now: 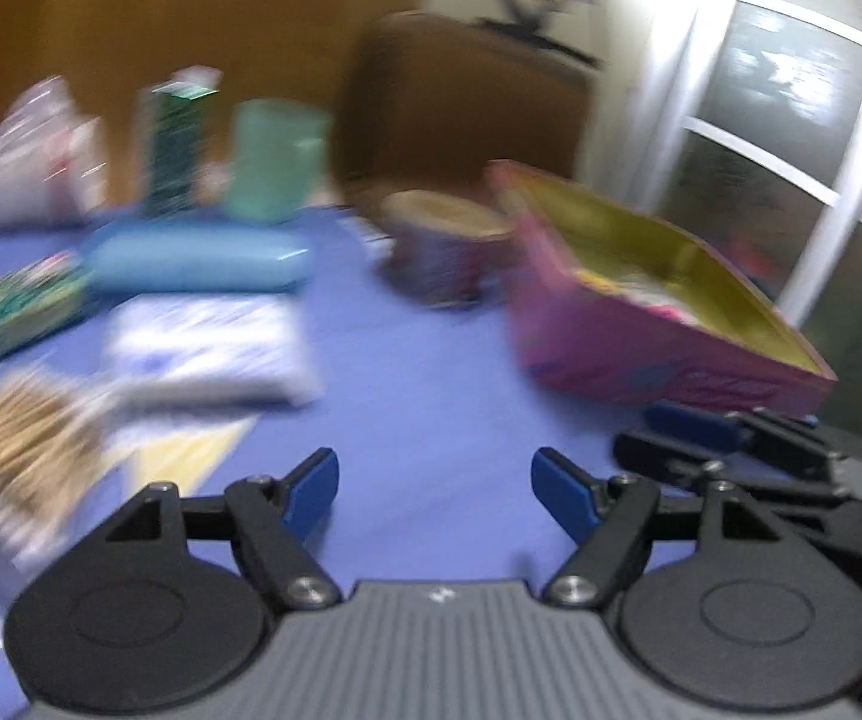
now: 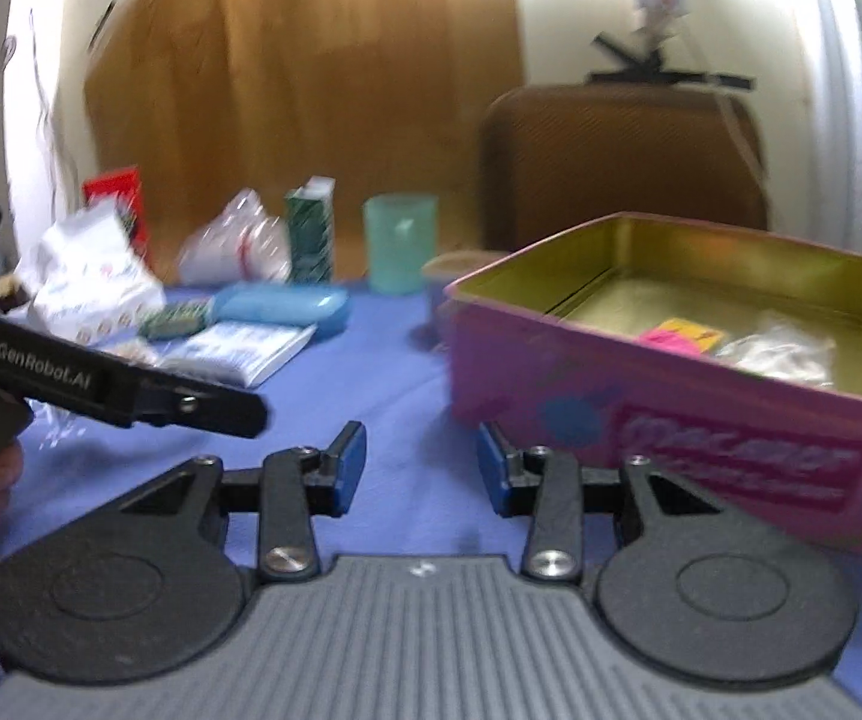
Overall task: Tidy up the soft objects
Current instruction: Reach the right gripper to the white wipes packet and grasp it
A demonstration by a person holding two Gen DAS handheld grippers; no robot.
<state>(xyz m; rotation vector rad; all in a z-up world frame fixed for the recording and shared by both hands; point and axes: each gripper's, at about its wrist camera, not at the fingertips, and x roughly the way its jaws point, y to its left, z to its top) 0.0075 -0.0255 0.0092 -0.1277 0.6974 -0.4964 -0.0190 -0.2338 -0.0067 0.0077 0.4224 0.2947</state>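
My left gripper (image 1: pixel 433 486) is open and empty above the blue cloth; its view is blurred. My right gripper (image 2: pixel 422 465) is open and empty, just left of a pink tin box (image 2: pixel 700 438), also in the left wrist view (image 1: pixel 640 324). The tin holds a clear plastic packet (image 2: pixel 784 354) and a pink and yellow item (image 2: pixel 682 333). Soft packets lie at the left: a white and blue packet (image 1: pixel 215 342) (image 2: pixel 239 348), a blue pouch (image 1: pixel 197 258) (image 2: pixel 287 306), a green packet (image 1: pixel 23 306), and a packet of tan sticks (image 1: pixel 17 456). The right gripper shows in the left wrist view (image 1: pixel 724 438).
A teal cup (image 2: pixel 401 240) (image 1: pixel 275 162), a green carton (image 2: pixel 309 228) (image 1: pixel 176 144), a round tin (image 1: pixel 442 252), white plastic bags (image 2: pixel 95 276) and a red box (image 2: pixel 116 192) stand at the back. A brown chair (image 2: pixel 622 162) stands behind the table.
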